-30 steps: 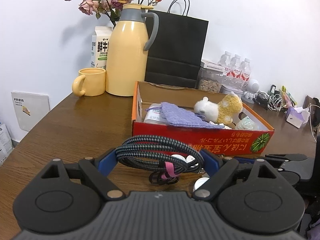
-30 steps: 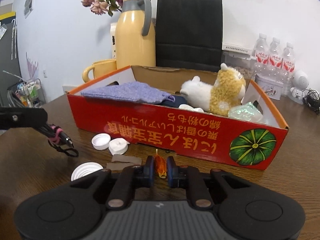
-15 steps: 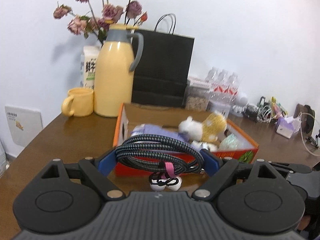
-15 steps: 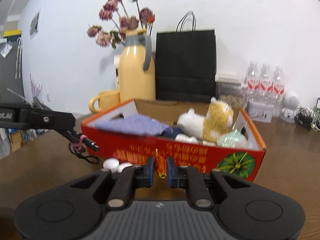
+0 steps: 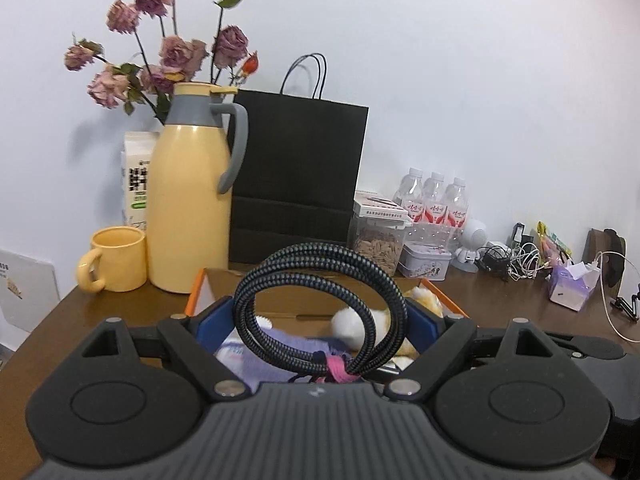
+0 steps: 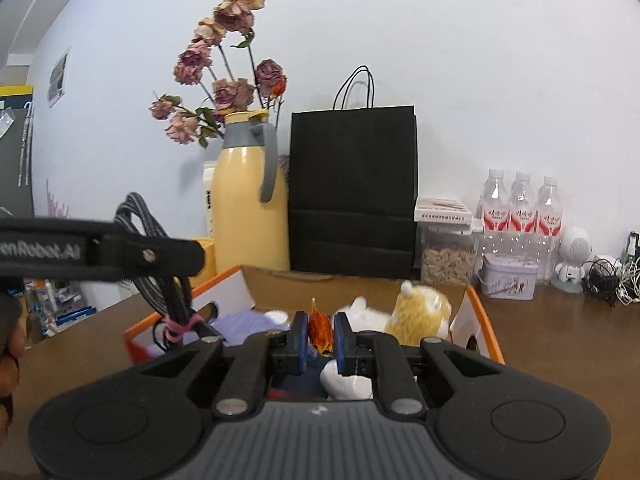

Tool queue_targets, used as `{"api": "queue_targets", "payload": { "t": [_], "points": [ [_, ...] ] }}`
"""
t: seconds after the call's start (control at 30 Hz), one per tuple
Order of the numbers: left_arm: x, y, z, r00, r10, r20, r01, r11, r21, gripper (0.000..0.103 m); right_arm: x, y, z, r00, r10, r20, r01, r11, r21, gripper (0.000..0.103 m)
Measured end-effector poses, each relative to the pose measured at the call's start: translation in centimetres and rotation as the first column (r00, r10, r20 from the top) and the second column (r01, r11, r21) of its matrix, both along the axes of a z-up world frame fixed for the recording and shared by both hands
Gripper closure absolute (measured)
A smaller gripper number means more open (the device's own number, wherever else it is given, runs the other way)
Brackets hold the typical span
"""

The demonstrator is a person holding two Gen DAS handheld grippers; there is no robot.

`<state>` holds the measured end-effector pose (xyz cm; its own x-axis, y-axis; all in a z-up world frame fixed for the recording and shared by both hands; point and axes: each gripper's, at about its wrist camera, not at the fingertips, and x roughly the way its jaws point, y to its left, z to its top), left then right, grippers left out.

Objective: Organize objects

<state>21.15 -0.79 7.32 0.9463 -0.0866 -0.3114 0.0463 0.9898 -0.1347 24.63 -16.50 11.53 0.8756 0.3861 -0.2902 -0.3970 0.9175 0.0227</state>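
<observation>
Now | left fingers (image 5: 320,316) grip cable coil (image 5: 320,304) upright | right fingers (image 6: 320,340) pinch leaf (image 6: 320,330) upright

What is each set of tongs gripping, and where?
Left tongs: coiled braided cable, gripped across the coil's sides. Right tongs: small orange piece, pinched at its middle.

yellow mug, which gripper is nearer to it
Left. The left gripper, holding the coiled cable, sits on the yellow mug side of the box; the right gripper is further toward the plush toy.
</observation>
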Motion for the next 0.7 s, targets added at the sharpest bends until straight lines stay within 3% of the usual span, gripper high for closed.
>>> {"api": "queue_targets", "payload": {
  "t": [0.3, 0.53, 0.57, 0.63, 0.7],
  "points": [
    [5.7, -0.4, -2.4, 1.0, 0.022, -0.004, -0.022, 0.999, 0.042, 0.014, 5.2, 0.1, -2.0, 0.998, -0.044, -0.039, 0.044, 0.999, 0.002, 0.091],
    [6.1, -0.2, -3.8, 0.999, 0.028, -0.022, -0.026, 0.998, 0.055, 0.014, 5.9, 0.0, -3.2, 0.996, -0.052, -0.075, 0.051, 0.999, -0.012, 0.091],
    [5.9, -0.1, -3.9, 0.999, 0.032, -0.014, -0.031, 0.998, 0.054, 0.013, 5.8, 0.0, -3.2, 0.996, -0.052, -0.076, 0.051, 0.999, -0.014, 0.09],
    [5.4, 0.1, -4.0, 0.999, 0.045, 0.002, -0.045, 0.998, 0.048, 0.0, 5.6, 0.0, -3.3, 0.995, -0.058, -0.082, 0.056, 0.998, -0.021, 0.089],
    [4.9, 0.2, -4.0, 0.998, 0.062, 0.03, -0.064, 0.997, 0.046, 0.0, 5.3, -0.1, -3.3, 0.994, -0.066, -0.086, 0.064, 0.998, -0.025, 0.07]
  ]
}}
